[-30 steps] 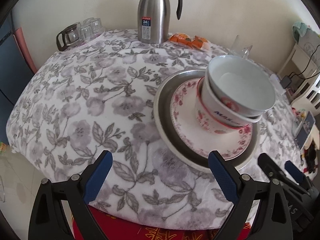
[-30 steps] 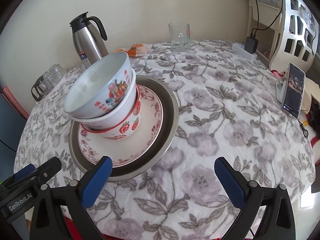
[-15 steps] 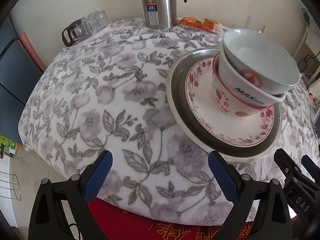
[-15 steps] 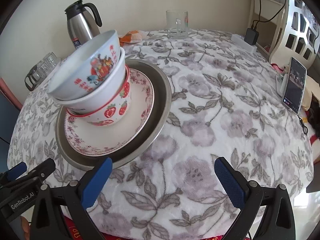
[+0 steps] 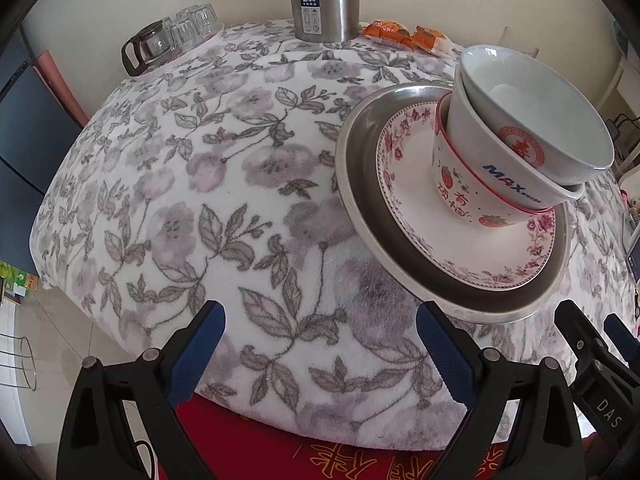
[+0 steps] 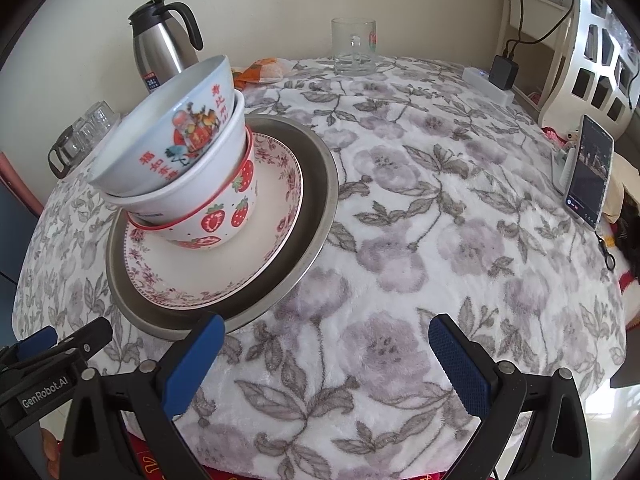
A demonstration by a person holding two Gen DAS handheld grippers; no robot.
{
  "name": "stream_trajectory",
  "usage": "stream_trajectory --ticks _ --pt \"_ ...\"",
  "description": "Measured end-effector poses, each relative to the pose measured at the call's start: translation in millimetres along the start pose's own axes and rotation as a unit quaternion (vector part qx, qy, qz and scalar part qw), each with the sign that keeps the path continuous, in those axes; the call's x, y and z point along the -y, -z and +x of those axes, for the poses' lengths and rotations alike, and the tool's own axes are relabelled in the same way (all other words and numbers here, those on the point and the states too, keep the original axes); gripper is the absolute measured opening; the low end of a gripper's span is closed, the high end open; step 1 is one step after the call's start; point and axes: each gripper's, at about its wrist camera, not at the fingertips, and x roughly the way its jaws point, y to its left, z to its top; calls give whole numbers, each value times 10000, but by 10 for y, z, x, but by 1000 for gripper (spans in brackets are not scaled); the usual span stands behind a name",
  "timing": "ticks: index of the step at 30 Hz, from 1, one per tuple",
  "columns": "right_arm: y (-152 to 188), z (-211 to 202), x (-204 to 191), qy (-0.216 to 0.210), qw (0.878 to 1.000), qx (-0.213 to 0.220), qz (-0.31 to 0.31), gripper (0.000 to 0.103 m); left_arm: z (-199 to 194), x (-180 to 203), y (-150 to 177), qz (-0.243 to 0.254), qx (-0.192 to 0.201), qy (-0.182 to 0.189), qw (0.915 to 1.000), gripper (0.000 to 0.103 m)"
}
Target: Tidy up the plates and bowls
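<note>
- The left tool (image 5: 320,340) is spread wide and holds nothing; it hangs over the near edge of the desk (image 5: 224,184).
- The right tool (image 6: 326,354) is also spread and empty, just beside the left one.
- A steel tray (image 6: 320,184) lies on the desk, with a floral plate (image 6: 276,236) inside it.
- Three bowls (image 6: 188,160) stand nested on the plate; the top two lean to one side.
- A flask (image 6: 164,48) and a glass mug (image 6: 354,46) stand at the far edge.
</note>
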Motion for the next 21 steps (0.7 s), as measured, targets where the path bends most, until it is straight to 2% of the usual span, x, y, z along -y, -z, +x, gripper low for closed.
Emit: stream_trajectory --ticks 21 --pt "-1 2 5 15 10000 2 -20 103 25 -31 -5 -93 -19 0 10000 97"
